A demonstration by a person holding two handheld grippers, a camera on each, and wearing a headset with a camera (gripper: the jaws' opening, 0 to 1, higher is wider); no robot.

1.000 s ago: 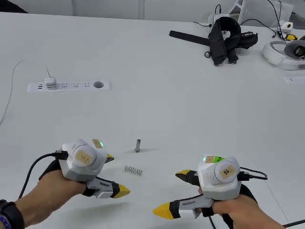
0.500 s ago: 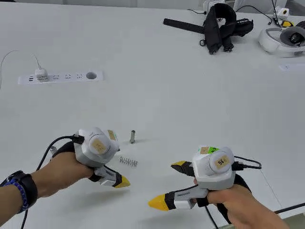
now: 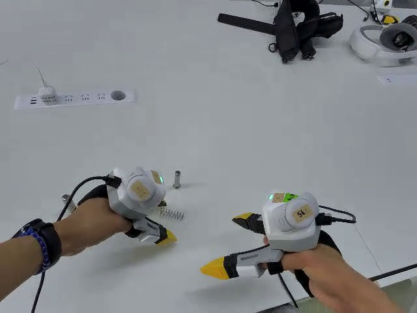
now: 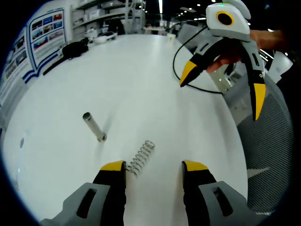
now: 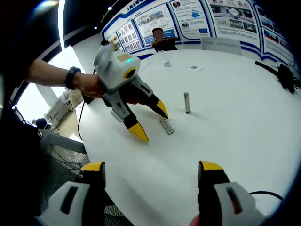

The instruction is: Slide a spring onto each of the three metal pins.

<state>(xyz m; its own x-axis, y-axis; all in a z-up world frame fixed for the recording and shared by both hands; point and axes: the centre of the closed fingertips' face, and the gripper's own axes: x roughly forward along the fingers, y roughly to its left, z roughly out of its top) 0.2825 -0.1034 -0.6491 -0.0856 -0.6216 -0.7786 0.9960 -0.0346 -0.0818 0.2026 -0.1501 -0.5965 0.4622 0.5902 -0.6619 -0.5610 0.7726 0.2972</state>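
A: Workbench [image 3: 215, 124] is plain white. Right gripper [image 3: 228, 242] has its jaws wide and empty, held off to the side, waiting I'd judge.
B: Left gripper [image 4: 154, 165]?
A: Wide too, aimed at the spring [image 4: 142, 157] lying flat just ahead, set for a pick. Pin [image 3: 176, 179] stands upright and bare beyond it.
B: Hidden?
A: Metal bit [image 3: 65, 198] by the left cable, too small to tell if it's a pin.

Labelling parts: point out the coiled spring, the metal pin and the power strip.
small coiled metal spring [image 4: 142, 157], left gripper view, on its middle coils.
short upright grey metal pin [image 3: 177, 179], head view, mid-shaft.
long white power strip [image 3: 85, 98], head view, top face.
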